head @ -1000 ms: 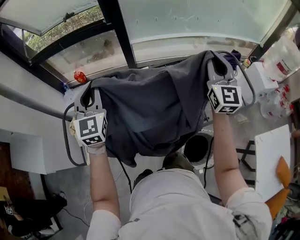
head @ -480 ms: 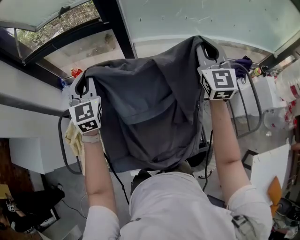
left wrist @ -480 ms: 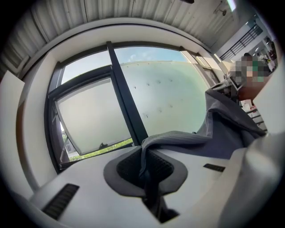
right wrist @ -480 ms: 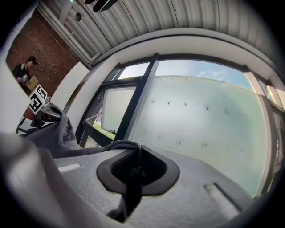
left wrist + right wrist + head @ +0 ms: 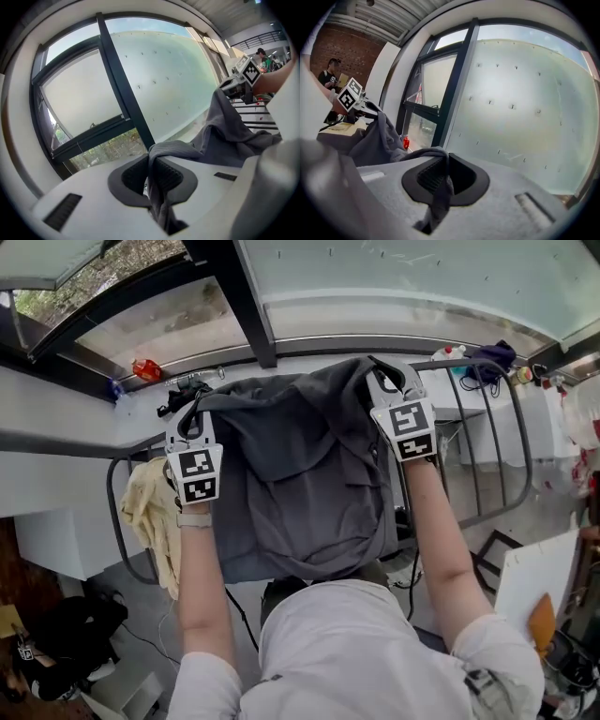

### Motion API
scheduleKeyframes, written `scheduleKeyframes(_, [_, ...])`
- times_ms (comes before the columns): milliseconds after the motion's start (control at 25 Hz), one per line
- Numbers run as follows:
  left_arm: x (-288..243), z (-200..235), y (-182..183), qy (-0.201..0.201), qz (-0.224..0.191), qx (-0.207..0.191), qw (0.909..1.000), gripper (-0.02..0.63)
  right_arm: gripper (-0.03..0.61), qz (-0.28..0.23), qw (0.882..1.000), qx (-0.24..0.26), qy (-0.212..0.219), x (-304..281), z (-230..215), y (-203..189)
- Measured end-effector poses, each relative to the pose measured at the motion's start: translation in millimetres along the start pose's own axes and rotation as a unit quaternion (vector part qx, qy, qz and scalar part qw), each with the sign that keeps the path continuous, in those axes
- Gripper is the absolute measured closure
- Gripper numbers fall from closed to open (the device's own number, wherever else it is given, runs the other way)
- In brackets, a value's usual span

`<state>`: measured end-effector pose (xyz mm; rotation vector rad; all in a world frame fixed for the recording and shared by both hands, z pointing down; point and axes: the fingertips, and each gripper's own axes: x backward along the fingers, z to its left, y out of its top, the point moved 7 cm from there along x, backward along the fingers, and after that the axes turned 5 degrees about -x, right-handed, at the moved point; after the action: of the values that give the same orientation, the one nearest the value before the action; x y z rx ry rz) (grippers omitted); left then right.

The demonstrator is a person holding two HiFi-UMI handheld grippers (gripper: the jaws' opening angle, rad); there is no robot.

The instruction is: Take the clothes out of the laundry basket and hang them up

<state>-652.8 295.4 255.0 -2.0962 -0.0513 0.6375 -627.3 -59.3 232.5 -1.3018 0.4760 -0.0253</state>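
A dark grey garment hangs spread between my two grippers in the head view, in front of the person's chest. My left gripper is shut on its left top edge; the fabric is pinched between the dark pads. My right gripper is shut on the right top edge, and cloth runs down through its jaws. A metal drying rack stands just right of the right gripper. The laundry basket is not in view.
A dark window frame and a white sill lie straight ahead. A yellow cloth hangs at the left over a black hoop. A purple item sits on the rack's top. White boards lean at the lower right.
Both grippers have come down and forward with the grey garment, which now hangs lower, near the sill. The drying rack and the yellow cloth have come into fuller view.
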Motion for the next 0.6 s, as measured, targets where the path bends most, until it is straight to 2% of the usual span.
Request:
scheduleKeyframes(120, [-8,-12,-19,-0.02,0.03,0.019,0.9992,0.597,0.563,0.053,0.999,-0.004,0.012,-8,10,-26])
scheduleKeyframes(240, [-10,-21,-33,-0.035,0.047,0.026,0.998,0.571,0.522,0.084,0.996,-0.02,0.025,-12,17,-44])
scheduleKeyframes(320, [-9,-26,-40,-0.046,0.055,0.028,0.997,0.508,0.449,0.094,0.994,-0.04,0.031,-11,20,-54])
scheduleKeyframes(400, [-6,-29,-45,-0.055,0.061,0.039,0.9958,0.469,0.339,0.107,0.992,-0.061,0.033,-8,23,-61])
scheduleKeyframes(480, [1,-29,-48,-0.062,0.059,0.054,0.9949,0.447,0.31,0.112,0.991,-0.073,0.026,-1,26,-65])
scheduleKeyframes(600, [18,-29,-48,-0.066,0.043,0.069,0.9945,0.44,0.307,0.099,0.991,-0.088,0.018,17,35,-60])
